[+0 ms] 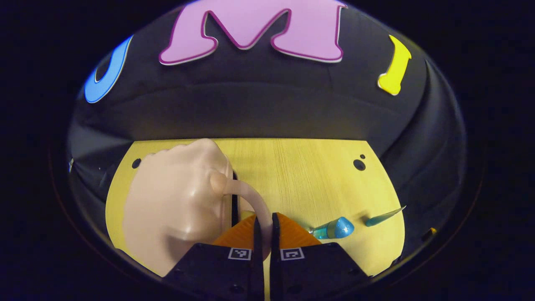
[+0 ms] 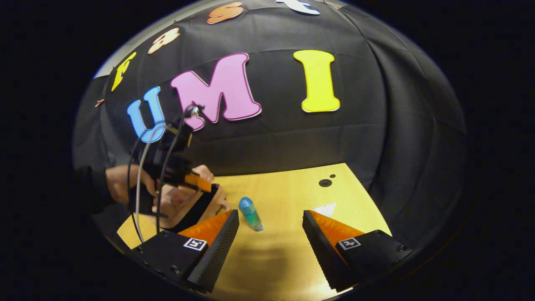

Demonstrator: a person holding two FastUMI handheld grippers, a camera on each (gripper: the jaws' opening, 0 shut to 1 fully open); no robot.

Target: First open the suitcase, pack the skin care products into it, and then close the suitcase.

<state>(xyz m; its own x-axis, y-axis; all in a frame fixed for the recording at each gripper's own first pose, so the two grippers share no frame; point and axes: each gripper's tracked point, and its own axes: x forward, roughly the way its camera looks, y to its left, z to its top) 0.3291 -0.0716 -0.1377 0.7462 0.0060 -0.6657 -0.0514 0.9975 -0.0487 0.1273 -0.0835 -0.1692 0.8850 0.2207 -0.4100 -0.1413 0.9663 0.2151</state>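
Observation:
A small pale pink suitcase [image 1: 175,209] lies on the left part of the wooden table [image 1: 309,175]. My left gripper [image 1: 264,221] is shut on its curved handle [image 1: 250,196]. A dark gap runs along the case's edge beside the handle. To the right of my fingers, a blue-green bottle [image 1: 334,228] and a thin teal tube [image 1: 382,216] lie on the table. My right gripper [image 2: 271,217] is open above the table, with the bottle [image 2: 250,213] lying just ahead near its left finger. Farther left are the suitcase [image 2: 179,202] and the left gripper [image 2: 196,182].
A hand [image 2: 119,182] in a dark sleeve holds the left gripper, with cables looping over it. The tube [image 2: 325,209] lies ahead of my right finger. Round holes [image 2: 325,182] mark the table's far right corner. Black cloth walls close off the back and right.

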